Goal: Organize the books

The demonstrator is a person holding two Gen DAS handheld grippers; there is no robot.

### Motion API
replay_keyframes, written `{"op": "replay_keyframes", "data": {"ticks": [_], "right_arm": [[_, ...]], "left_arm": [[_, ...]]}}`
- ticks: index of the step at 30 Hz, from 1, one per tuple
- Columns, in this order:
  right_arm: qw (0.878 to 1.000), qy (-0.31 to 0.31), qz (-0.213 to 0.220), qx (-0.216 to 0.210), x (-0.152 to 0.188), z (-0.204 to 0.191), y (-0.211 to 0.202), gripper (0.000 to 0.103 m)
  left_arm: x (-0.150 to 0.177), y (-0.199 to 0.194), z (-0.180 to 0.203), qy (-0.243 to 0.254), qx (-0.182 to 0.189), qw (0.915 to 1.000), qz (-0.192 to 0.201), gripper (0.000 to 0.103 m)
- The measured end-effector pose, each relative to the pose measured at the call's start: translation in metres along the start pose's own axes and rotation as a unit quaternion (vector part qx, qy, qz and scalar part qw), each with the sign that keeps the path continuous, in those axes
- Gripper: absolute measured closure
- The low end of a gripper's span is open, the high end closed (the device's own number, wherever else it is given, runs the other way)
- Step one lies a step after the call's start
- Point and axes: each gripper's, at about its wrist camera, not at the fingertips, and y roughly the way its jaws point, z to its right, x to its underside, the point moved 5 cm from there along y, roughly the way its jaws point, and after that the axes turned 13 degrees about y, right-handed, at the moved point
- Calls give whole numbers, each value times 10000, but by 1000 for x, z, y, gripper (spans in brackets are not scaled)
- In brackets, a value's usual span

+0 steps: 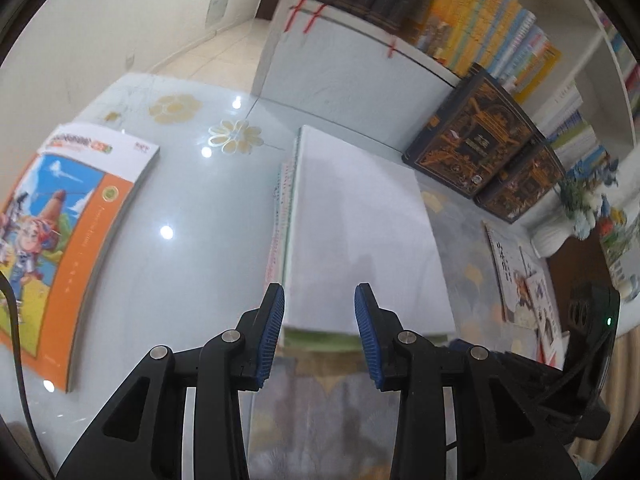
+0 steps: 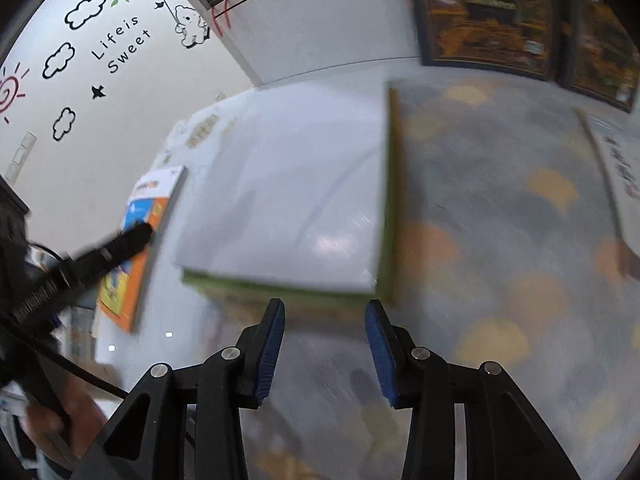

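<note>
1. Two pairs of tongs are in our hands; to the far left of the left tongs (image 1: 319,300) lies an orange picture book (image 1: 76,216), flat on the glossy table (image 1: 192,208).
2. We see the left tongs partly open, their blue pads apart with nothing pressed between them, poised over the near edge of a white-covered book (image 1: 360,232).
3. That white-covered book lies straight ahead of the left tongs, stacked on another volume with a green edge.
4. Ahead and to the right of the left tongs, two dark ornate books (image 1: 476,140) lean against the white shelf unit (image 1: 340,76), with a thin illustrated booklet (image 1: 520,280) lying nearer.
5. In our right view, the orange picture book (image 2: 136,248) sits far left, with the left tongs' black arm (image 2: 100,256) crossing it.
6. Our right tongs (image 2: 325,320) are also partly open and empty, just short of the white-covered book's (image 2: 288,200) near edge; the picture is blurred.
</note>
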Motion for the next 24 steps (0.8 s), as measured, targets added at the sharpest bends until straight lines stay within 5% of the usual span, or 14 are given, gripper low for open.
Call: {"op": "replay_keyframes", "data": {"ticks": [7, 12, 24], "right_arm": [[9969, 63, 487, 613, 40, 68, -57, 49], [9920, 117, 482, 1165, 63, 125, -87, 49], [9744, 1233, 546, 1798, 87, 279, -159, 49]], "left_arm": [[16, -12, 77, 715, 68, 9974, -113, 65], [36, -8, 154, 1352, 228, 9900, -320, 53], [67, 17, 297, 1954, 782, 9747, -759, 52]]}}
